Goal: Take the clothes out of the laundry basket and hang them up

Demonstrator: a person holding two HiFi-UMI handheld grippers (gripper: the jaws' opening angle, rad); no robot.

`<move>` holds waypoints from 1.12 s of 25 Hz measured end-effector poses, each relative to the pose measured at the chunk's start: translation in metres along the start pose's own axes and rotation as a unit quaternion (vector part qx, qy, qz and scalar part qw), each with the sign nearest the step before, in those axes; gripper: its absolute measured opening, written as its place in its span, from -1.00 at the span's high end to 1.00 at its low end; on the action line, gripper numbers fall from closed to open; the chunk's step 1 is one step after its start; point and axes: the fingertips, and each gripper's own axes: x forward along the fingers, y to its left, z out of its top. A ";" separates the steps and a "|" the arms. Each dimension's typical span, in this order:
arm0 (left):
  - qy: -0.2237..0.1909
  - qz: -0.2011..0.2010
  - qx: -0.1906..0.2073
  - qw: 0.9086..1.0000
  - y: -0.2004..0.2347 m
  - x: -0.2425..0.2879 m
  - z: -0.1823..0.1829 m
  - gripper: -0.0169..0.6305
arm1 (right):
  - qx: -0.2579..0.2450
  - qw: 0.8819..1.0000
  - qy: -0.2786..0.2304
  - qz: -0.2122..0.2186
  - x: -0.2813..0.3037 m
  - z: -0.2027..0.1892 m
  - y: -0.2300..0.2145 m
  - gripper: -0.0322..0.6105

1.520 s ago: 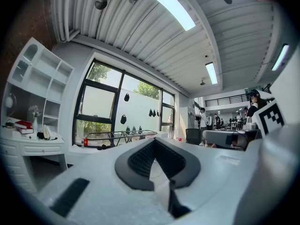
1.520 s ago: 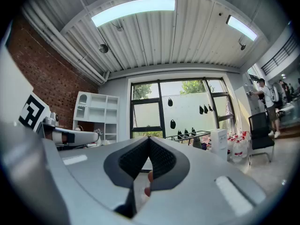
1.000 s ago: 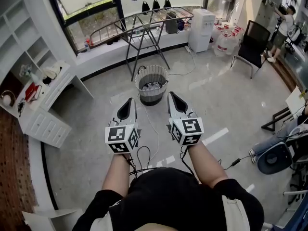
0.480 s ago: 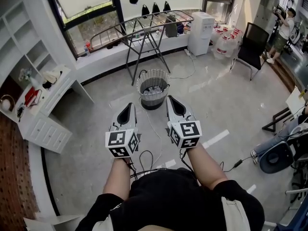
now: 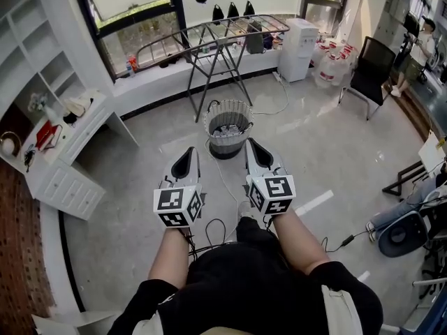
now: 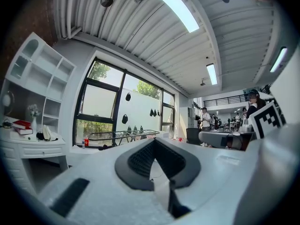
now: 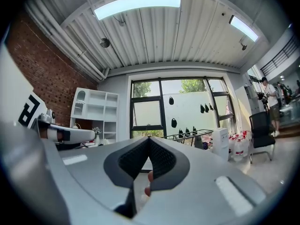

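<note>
A round white laundry basket (image 5: 228, 125) with pale clothes inside stands on the floor just ahead of both grippers. Behind it a metal drying rack (image 5: 209, 37) stands by the window; it also shows far off as the rack (image 6: 123, 135) in the left gripper view and the rack (image 7: 190, 135) in the right gripper view. My left gripper (image 5: 191, 151) and right gripper (image 5: 250, 142) are held side by side, level, pointing at the basket. Both are shut with nothing between the jaws, as the left gripper (image 6: 153, 141) and right gripper (image 7: 149, 138) show in their own views.
A white desk with drawers (image 5: 73, 176) and shelves stand at the left. A water dispenser (image 5: 299, 47), water bottles (image 5: 334, 65) and a black chair (image 5: 374, 65) are at the back right. Cables (image 5: 209, 229) trail on the floor. A fan (image 5: 398, 236) and people are at the right.
Both grippers have moved forward together towards the basket and rack, staying side by side. Their jaws have stayed shut and empty.
</note>
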 end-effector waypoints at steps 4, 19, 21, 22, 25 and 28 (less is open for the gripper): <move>-0.002 0.002 0.004 1.000 0.016 0.021 -0.006 0.92 | 0.002 1.000 -0.002 0.002 0.030 -0.009 -0.007 0.86; 0.008 0.004 0.006 1.000 0.082 0.252 -0.001 0.92 | 0.013 1.000 0.003 0.008 0.243 -0.019 -0.130 0.86; 0.014 0.005 0.009 1.000 0.093 0.293 0.004 0.92 | 0.015 1.000 0.007 0.012 0.279 -0.017 -0.149 0.86; 0.016 0.005 0.011 1.000 0.098 0.312 0.007 0.92 | 0.017 1.000 0.009 0.013 0.297 -0.017 -0.159 0.86; 0.018 0.008 0.011 1.000 0.112 0.365 0.013 0.92 | 0.022 0.999 0.016 0.016 0.346 -0.019 -0.189 0.86; 0.020 0.009 0.006 1.000 0.125 0.414 0.013 0.92 | 0.022 0.999 0.023 0.022 0.389 -0.022 -0.212 0.86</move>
